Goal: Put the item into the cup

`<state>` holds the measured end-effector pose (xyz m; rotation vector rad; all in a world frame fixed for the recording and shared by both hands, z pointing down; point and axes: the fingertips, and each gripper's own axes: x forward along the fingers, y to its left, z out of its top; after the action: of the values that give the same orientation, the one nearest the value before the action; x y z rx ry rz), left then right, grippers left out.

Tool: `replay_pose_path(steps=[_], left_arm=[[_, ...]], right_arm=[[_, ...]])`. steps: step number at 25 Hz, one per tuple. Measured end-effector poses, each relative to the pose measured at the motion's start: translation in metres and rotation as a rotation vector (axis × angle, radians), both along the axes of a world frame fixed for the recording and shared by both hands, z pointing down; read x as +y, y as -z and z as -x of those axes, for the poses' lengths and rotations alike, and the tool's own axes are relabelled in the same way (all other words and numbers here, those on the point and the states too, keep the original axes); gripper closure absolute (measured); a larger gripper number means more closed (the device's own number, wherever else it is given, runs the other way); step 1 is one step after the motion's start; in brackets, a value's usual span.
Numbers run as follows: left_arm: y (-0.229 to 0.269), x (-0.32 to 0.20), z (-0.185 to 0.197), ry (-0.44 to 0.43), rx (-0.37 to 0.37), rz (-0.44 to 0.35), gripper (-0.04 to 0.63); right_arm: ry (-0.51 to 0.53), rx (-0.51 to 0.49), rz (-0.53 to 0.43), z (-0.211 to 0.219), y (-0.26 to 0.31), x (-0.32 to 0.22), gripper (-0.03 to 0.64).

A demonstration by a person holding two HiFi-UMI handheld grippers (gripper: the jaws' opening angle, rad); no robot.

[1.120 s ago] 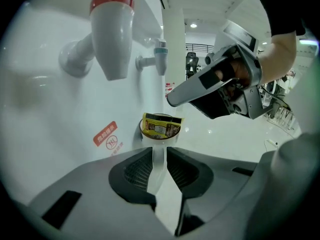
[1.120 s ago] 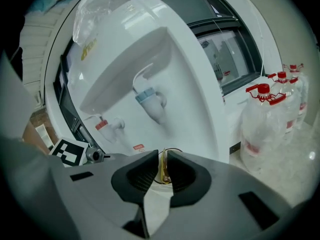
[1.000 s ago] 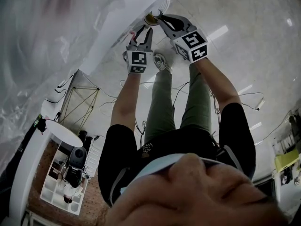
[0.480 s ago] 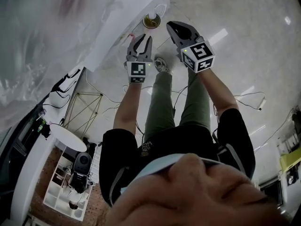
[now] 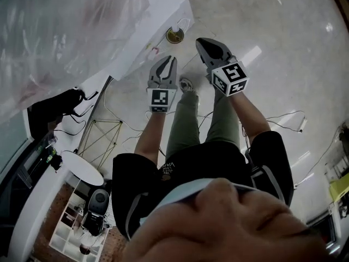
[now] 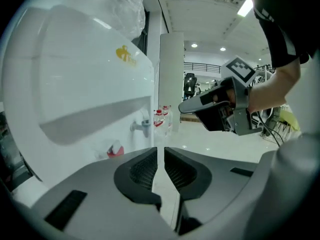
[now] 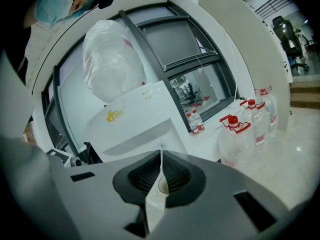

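A small cup (image 5: 175,35) with a dark yellowish inside stands near the edge of the white table (image 5: 163,10). My right gripper (image 5: 203,41) hangs to the right of it and nearer to me, apart from it. In the right gripper view, that gripper (image 7: 161,156) is shut on a thin white paper sachet (image 7: 156,191) with a round print, held edge-on between the pads. My left gripper (image 5: 166,59) hovers below the cup. Its jaws (image 6: 160,151) are closing to a narrow slit with nothing between them. The right gripper (image 6: 190,105) also shows in the left gripper view.
A crumpled plastic sheet (image 5: 65,31) covers most of the table. Large water bottles with red caps (image 7: 250,126) stand on the shiny floor by the window. A small round white table (image 5: 82,167) and a shelf unit (image 5: 73,222) stand behind the person. Cables (image 5: 283,116) trail across the floor.
Both grippers have drawn back from the cup toward the person. The right gripper's tips were at the cup's rim one second ago. The left jaws have narrowed.
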<state>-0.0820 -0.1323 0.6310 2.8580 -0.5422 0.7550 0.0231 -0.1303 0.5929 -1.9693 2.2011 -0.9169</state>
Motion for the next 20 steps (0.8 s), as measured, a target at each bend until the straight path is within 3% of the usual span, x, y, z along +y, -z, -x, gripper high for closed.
replay_pose_path(steps=[12, 17, 20], left_arm=[[0.112, 0.008, -0.003, -0.043, 0.114, -0.071, 0.568], [0.159, 0.022, 0.019, -0.059, 0.116, -0.091, 0.572], [0.194, 0.025, 0.020, -0.061, 0.161, -0.112, 0.574]], right_arm=[[-0.059, -0.003, -0.046, 0.001, 0.083, 0.025, 0.572], [-0.071, 0.014, -0.050, 0.018, 0.124, 0.050, 0.572], [-0.072, 0.029, -0.058, 0.021, 0.146, 0.059, 0.572]])
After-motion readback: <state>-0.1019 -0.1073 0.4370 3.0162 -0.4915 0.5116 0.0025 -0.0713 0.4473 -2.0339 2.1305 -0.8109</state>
